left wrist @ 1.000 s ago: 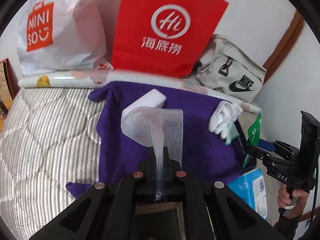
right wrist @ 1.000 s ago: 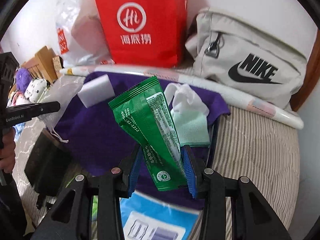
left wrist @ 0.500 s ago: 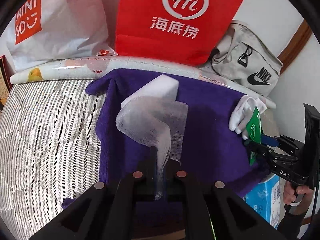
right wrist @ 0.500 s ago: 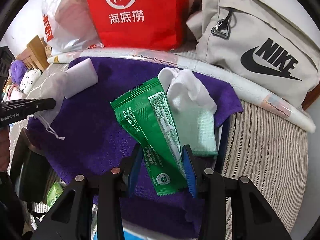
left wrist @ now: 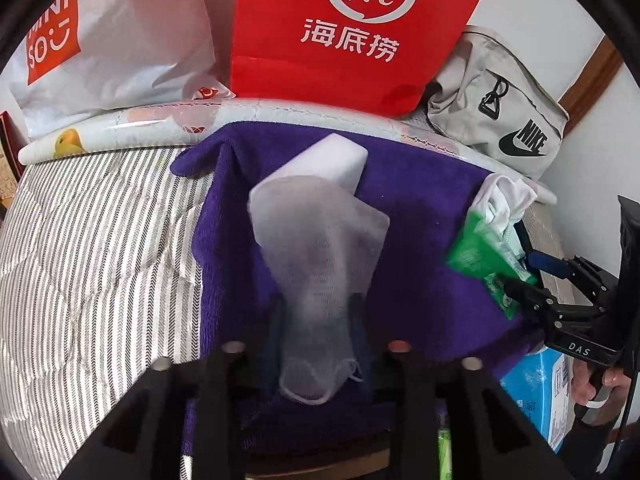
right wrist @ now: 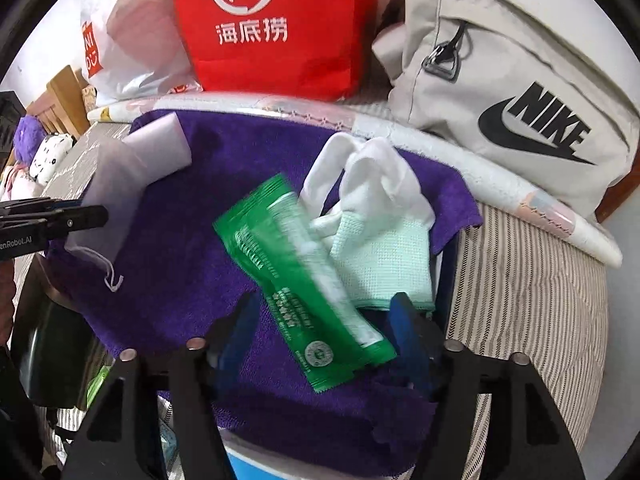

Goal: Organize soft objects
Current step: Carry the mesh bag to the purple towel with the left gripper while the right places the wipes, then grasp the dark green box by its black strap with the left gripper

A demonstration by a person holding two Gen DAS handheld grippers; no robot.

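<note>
A purple towel (left wrist: 420, 216) (right wrist: 180, 248) is spread on the striped bed. A white mesh pouch (left wrist: 316, 248) lies between the spread fingers of my left gripper (left wrist: 316, 324), blurred, over the towel; it also shows in the right wrist view (right wrist: 112, 184). A white sponge block (left wrist: 332, 160) (right wrist: 160, 140) lies behind it. My right gripper (right wrist: 324, 320) has its fingers apart around a blurred green packet (right wrist: 296, 272), which also shows in the left wrist view (left wrist: 476, 256). A white and mint glove (right wrist: 372, 220) (left wrist: 500, 204) lies beside the packet.
A red paper bag (left wrist: 352, 28) (right wrist: 272, 24), a white Miniso bag (left wrist: 100, 44) and a grey Nike bag (right wrist: 500, 92) stand at the back, behind a long rolled sheet (left wrist: 120, 132). A blue box (left wrist: 536, 392) sits under the towel's right corner.
Both grippers moved forward over the towel and opened. The mesh pouch and the green packet, held before, now sit loose between the spread fingers.
</note>
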